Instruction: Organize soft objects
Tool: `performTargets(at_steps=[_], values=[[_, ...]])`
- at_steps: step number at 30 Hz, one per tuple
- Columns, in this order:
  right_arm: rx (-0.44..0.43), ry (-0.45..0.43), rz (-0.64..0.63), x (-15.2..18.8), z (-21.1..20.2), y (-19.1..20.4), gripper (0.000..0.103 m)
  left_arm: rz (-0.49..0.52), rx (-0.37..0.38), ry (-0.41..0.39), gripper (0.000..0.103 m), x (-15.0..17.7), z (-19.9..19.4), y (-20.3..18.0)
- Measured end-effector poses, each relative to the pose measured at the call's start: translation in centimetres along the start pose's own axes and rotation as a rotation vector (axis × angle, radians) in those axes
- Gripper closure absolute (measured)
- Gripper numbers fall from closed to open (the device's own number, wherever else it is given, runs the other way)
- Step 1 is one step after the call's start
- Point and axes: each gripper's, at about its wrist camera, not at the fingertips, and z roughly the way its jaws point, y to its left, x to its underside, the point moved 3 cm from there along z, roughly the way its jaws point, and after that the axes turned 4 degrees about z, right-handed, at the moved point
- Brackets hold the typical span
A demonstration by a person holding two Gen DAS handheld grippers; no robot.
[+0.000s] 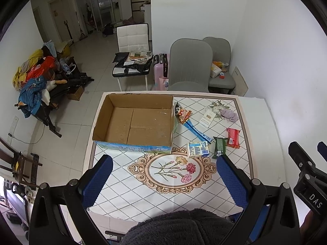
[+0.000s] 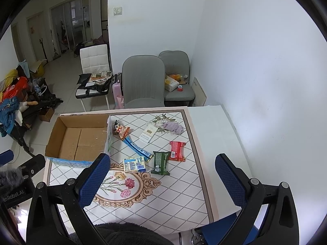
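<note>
An empty open cardboard box [image 1: 134, 122] [image 2: 79, 137] stands on the table's far left. To its right lie a lilac cloth [image 1: 229, 114] [image 2: 172, 127], a panda snack packet [image 1: 182, 113] [image 2: 122, 131], a long blue packet [image 1: 197, 131] [image 2: 137, 149], a white card pack [image 1: 207, 118] [image 2: 148, 134], a red packet [image 1: 233, 137] [image 2: 177, 150], a green packet [image 1: 219, 147] [image 2: 161, 162] and a blue-white tissue pack [image 1: 198, 149] [image 2: 134, 164]. My left gripper [image 1: 163, 180] and right gripper [image 2: 162, 180] are open and empty, held above the near table edge.
The table [image 1: 143, 196] has a diamond-pattern cloth with a flower medallion [image 2: 122, 185]. Two grey chairs [image 1: 190, 65] and a white chair [image 1: 131, 51] stand behind it. Clutter lies on the floor at left [image 1: 38, 81]. A wall is close on the right.
</note>
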Motion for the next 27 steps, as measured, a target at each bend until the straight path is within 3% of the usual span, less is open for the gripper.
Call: performTargets(at_steps=[27], values=[[0.002, -0.017, 0.022, 0.57, -0.42, -0.34, 0.0, 0.017, -0.007, -0.033, 0.0, -0.31, -0.56, -0.44]])
